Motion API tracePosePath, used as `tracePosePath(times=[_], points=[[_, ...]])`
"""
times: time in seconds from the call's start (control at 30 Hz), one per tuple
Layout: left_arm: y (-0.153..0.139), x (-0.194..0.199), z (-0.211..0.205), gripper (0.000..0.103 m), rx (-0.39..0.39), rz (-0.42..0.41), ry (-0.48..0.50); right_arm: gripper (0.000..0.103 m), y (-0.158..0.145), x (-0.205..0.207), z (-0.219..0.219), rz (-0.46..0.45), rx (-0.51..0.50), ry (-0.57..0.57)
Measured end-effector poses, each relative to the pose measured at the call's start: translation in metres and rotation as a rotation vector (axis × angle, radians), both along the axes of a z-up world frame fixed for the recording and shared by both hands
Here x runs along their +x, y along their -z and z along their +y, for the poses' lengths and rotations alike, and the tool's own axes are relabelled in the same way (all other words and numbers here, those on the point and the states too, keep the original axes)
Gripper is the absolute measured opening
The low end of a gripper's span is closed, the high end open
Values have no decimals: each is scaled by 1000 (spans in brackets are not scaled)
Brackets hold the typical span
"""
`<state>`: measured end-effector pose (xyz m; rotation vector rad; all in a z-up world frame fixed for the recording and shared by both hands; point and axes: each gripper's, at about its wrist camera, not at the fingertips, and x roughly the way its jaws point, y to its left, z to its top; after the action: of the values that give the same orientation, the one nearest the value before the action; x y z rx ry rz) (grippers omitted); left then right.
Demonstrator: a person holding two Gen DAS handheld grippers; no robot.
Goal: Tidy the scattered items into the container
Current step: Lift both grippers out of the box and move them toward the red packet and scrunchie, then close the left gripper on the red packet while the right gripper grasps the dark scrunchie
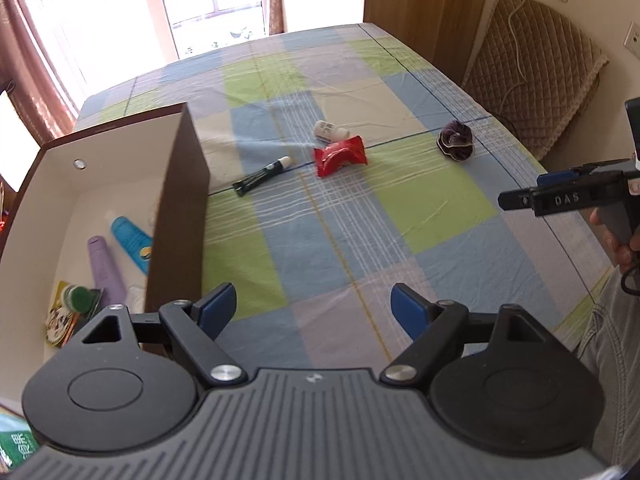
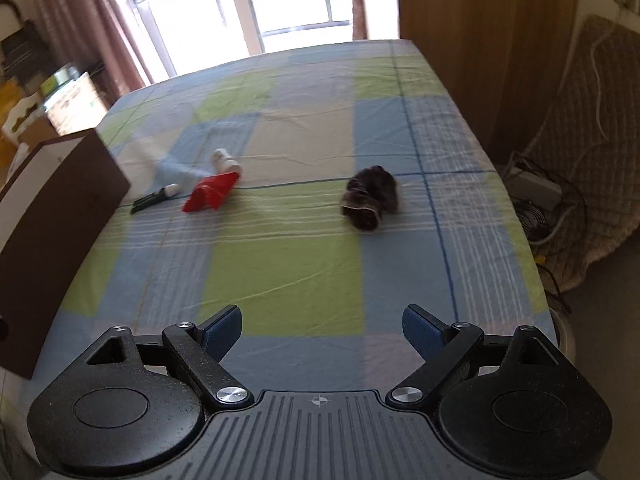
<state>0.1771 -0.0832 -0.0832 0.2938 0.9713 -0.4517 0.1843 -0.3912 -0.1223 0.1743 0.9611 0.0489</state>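
Brown cardboard box point(image 1: 182, 200), white inside, sits at left bed edge, handy for drops; purple tube point(image 1: 105, 268), blue tube point(image 1: 132, 242) already inside. Green pen point(image 1: 262, 176), red packet point(image 1: 340, 156), white bottle point(image 1: 330, 130), dark scrunchie point(image 2: 370, 198) out on checked sheet point(image 1: 320, 240). Left gripper point(image 1: 312, 308), right gripper point(image 2: 322, 330) both spread wide, nothing held. Box's near corner is cut off.

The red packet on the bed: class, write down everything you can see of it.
The red packet is a small, shiny wrapper, plastic or foil by its look, crumpled and bent upward in the middle, with white print too small to read. It lies on the checked sheet near the bed's middle, between the green tube and the dark scrunchie. The white bottle lies just behind it, perhaps touching. Neither gripper holds it.
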Motion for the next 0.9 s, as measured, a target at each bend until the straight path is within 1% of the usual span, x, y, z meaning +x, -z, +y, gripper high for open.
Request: tracePosePath(times=[0.13, 0.23, 0.3, 0.4, 0.47, 0.6, 0.67, 0.73, 0.9], points=[[18, 13, -18, 81, 20, 2, 32, 93, 12, 6, -19, 14, 12, 70], [34, 27, -33, 81, 39, 4, 61, 93, 16, 14, -26, 18, 6, 84], [45, 37, -44, 79, 50, -5, 97, 93, 19, 20, -28, 17, -5, 88], [60, 51, -63, 77, 92, -54, 198, 93, 24, 28, -33, 17, -23, 93], [70, 62, -75, 75, 137, -101, 290, 93, 26, 34, -36, 16, -35, 97], [86, 87, -89, 74, 205, -166, 454, 93, 32, 38, -41, 29, -17, 109], [93, 103, -94, 73, 230, -181, 501, 93, 34, 39, -43, 36, -4, 116], [99, 121, -99, 73, 236, -185, 522, 93, 35, 39, -46, 42, 12, 131], [103, 153, -113, 71, 194, -193, 552, 93, 40, 41, -55, 69, 54, 183]])
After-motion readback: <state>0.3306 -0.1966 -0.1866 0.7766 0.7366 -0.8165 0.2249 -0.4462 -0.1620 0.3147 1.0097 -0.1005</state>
